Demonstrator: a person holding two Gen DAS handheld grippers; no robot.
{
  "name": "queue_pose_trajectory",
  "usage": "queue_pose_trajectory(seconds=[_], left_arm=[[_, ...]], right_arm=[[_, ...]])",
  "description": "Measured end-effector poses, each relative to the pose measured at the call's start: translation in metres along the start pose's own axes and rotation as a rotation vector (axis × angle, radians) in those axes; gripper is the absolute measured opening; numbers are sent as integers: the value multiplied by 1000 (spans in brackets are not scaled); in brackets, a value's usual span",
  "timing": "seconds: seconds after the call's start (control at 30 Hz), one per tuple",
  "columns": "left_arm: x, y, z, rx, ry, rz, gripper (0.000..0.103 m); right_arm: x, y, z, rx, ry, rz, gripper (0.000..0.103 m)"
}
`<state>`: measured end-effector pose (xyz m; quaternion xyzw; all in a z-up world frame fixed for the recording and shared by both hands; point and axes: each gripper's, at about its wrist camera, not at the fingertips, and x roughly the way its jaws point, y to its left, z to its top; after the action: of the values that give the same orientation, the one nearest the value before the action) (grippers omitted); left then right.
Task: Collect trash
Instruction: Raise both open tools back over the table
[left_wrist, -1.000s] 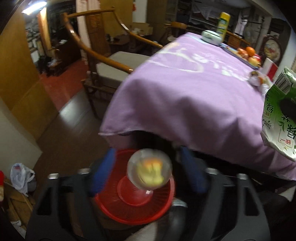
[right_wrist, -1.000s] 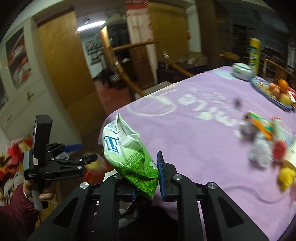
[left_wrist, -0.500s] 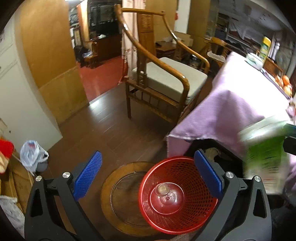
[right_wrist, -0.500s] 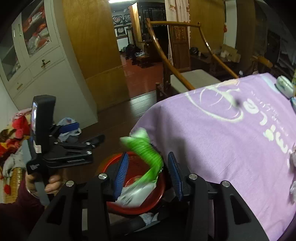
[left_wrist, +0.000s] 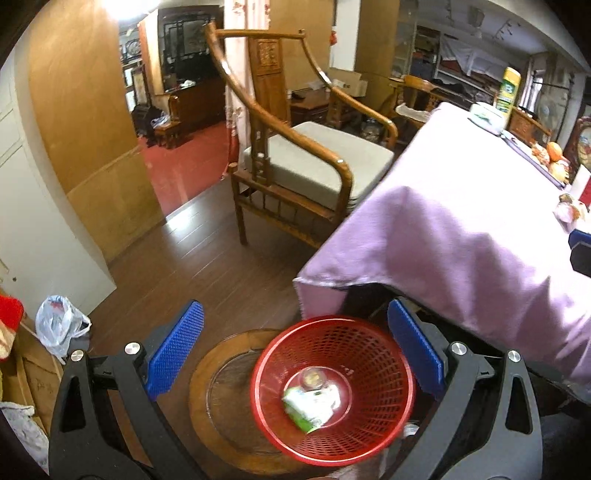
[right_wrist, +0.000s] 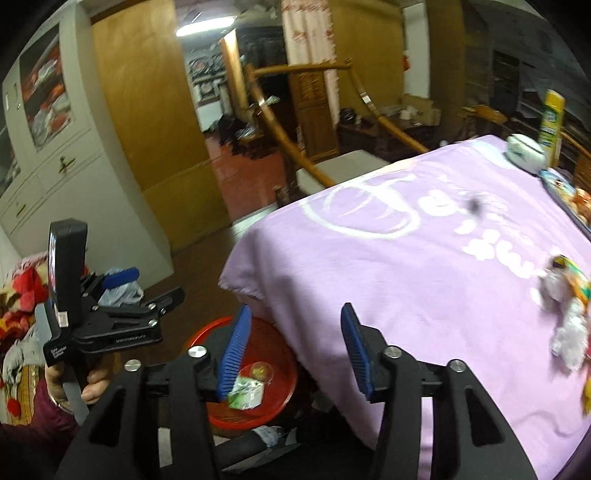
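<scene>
Both claws, left claw (left_wrist: 295, 350) spread wide and right claw (right_wrist: 293, 354) opening with nothing between, are held above the red basket (left_wrist: 388, 435), where the green wrapper (left_wrist: 312, 402) lies dropped, beside the near-left table (right_wrist: 406, 280) corner for easy dumping.

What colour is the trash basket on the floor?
Red, with a mesh wall; the basket shows best in the left wrist view.

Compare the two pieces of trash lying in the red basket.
The green-and-white carton is crumpled, opaque and the larger; the clear round cup is see-through, smaller and holds something yellowish. The carton lies nearer the camera, the cup just beyond it. Both rest on the bottom of the red basket.
</scene>
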<state>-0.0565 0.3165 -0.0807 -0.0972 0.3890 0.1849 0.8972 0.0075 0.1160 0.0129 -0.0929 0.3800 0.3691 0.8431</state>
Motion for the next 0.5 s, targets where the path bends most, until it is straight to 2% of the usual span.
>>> queue_pose_trajectory(seconds=[0.27,0.5], left_arm=[[-20,-67,8,108,-36,-85,96],[-40,-145,6,234,-54,-168,96]], right_arm=[[-60,-61,-20,114,-147,-116,66],[-118,-123,-57,240,-262,-205,71]])
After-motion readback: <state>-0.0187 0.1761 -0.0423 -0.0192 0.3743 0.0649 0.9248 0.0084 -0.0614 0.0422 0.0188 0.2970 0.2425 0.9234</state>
